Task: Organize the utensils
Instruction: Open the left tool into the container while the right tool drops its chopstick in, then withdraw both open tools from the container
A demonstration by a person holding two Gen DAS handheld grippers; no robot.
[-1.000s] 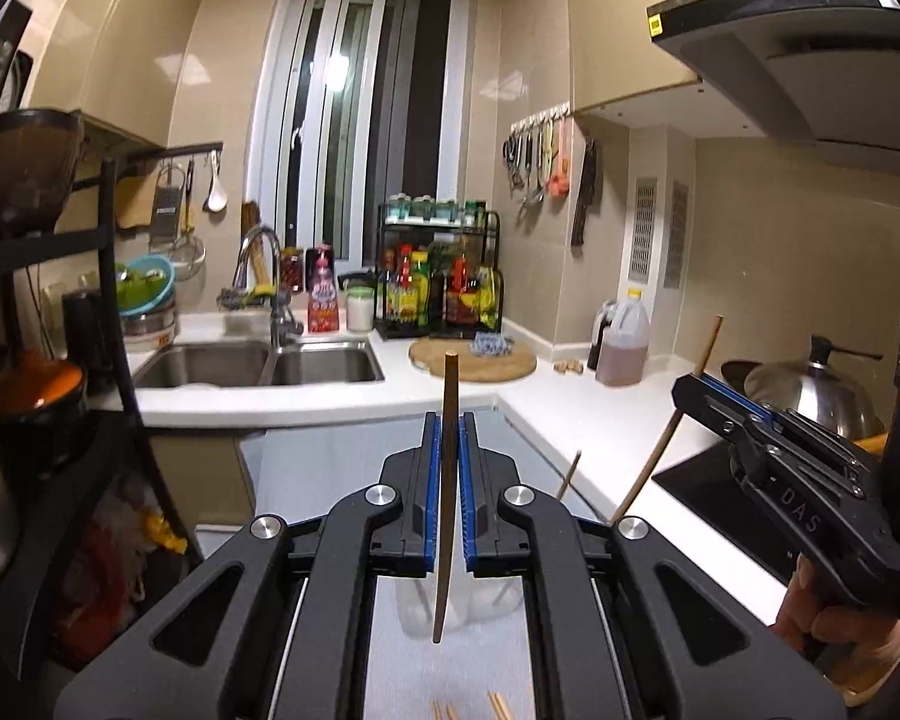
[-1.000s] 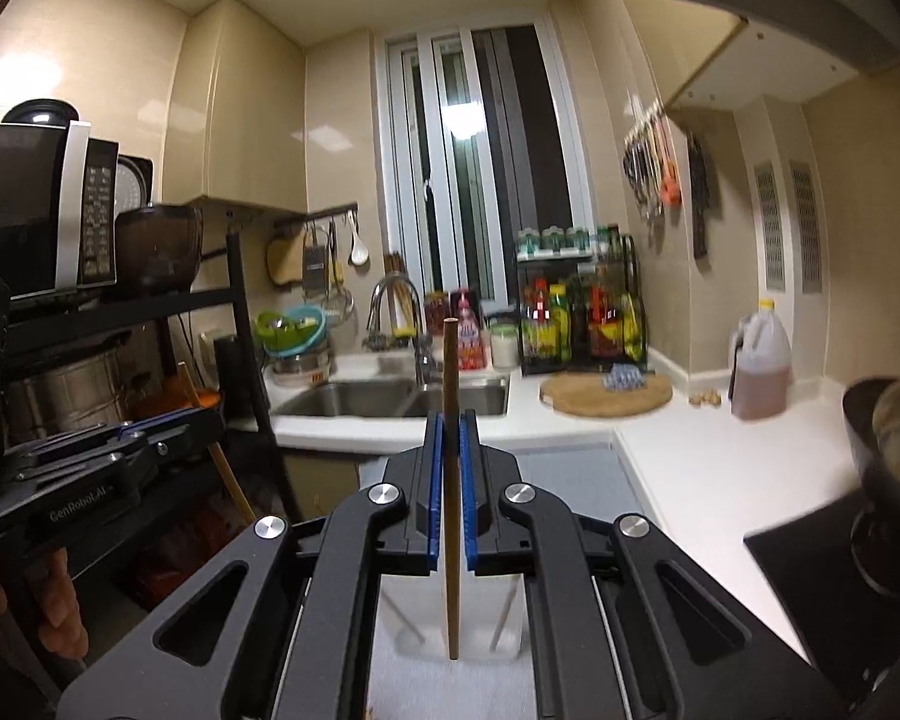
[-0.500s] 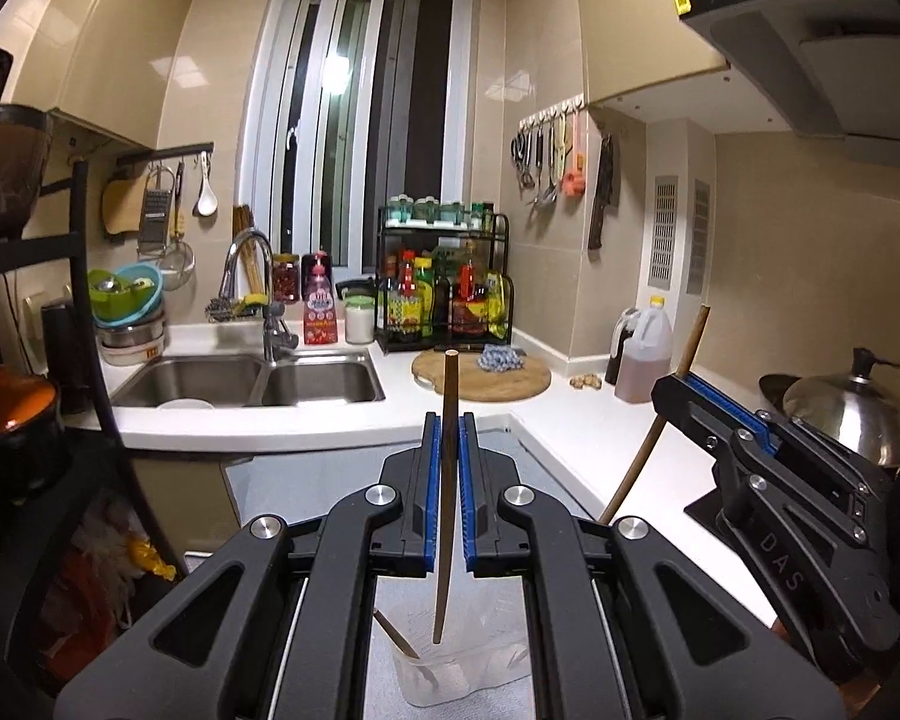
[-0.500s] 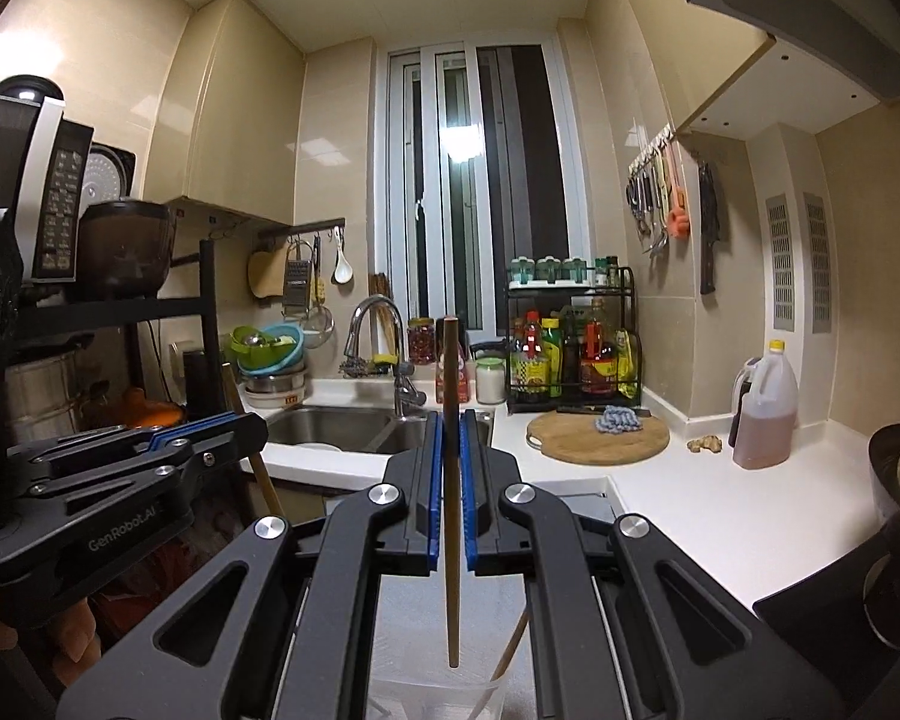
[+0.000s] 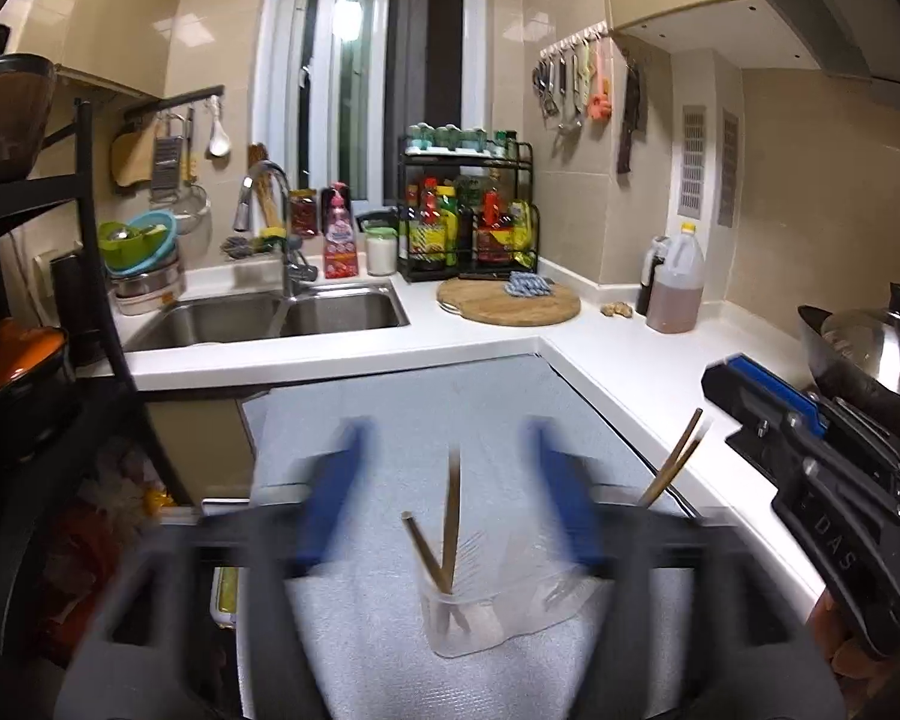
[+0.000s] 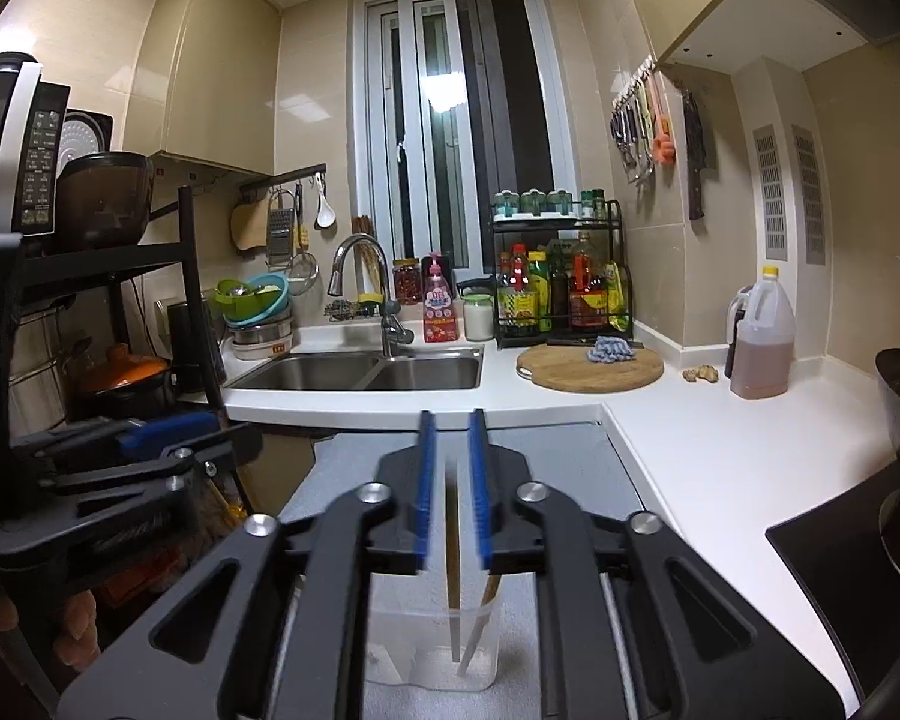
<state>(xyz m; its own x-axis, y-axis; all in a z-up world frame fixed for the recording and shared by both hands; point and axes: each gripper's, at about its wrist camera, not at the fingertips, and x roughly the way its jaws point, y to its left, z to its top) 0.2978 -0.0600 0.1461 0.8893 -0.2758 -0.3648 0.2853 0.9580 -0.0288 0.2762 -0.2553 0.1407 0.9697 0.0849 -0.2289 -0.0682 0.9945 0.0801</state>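
A clear plastic container [image 5: 462, 624] stands on the grey mat [image 5: 426, 408]. Two wooden chopsticks [image 5: 450, 516] lean in it, between the wide, blurred jaws of my left gripper [image 5: 447, 426], which are opening and touch neither stick. My right gripper [image 6: 452, 420] is opening too. A chopstick [image 6: 453, 540] hangs loose between its blue pads, its lower end inside the container [image 6: 432, 642], beside another leaning stick. From the left wrist view the right gripper [image 5: 732, 384] is at the right, with a blurred slanted chopstick [image 5: 672, 468] just under its tip.
A white counter [image 5: 642, 360] wraps around the mat, with a double sink [image 5: 270, 315], a round cutting board [image 5: 510, 303], an oil jug [image 5: 678, 282] and a lidded wok [image 5: 870, 354]. A black shelf rack [image 6: 108, 276] stands at the left. The left gripper [image 6: 150, 432] shows at that side.
Both grippers sank toward the container. The left jaws sprang wide and its chopstick dropped into the container. The right jaws parted and its chopstick slid down between the pads.
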